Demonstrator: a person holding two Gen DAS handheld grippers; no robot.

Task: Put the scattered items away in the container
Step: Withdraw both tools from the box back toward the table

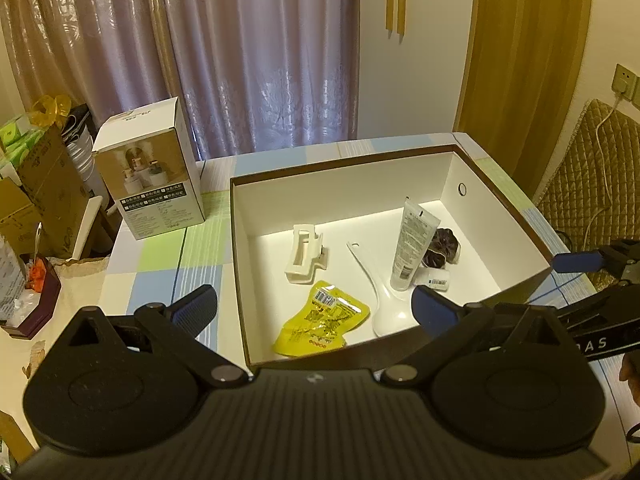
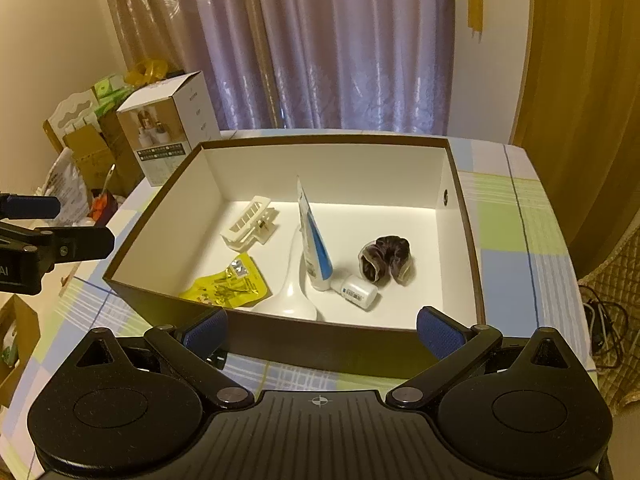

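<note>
On the far left of the checked tablecloth (image 1: 160, 256) we saw a tall white product carton (image 1: 154, 172) standing upright, well apart from the container. Our left gripper (image 1: 314, 306) hung at the near-left side of the brown-sided box (image 2: 192, 176), its blue-padded fingers (image 1: 198, 308) spread wide and holding nothing.

Inside the box, on its white floor, all the items lay together. At the left sat a white hair claw clip (image 2: 249, 227), with a yellow snack packet (image 2: 226, 286) in front of it near the front wall. Next came a white long-handled tool (image 2: 294, 292), perhaps a shoehorn, though the fisheye view left us unsure; its broad end lay at the front wall. A white-and-blue tube (image 2: 314, 246) lay just beside it, cap toward the front. A small white bottle (image 2: 359, 290) lay on its side by that cap, and a dark scrunchie (image 2: 386, 258) rested just behind the bottle, toward the right.

Our right gripper (image 2: 322, 330) hovered before the box's front wall, fingers (image 2: 440, 332) likewise wide apart and empty.
</note>
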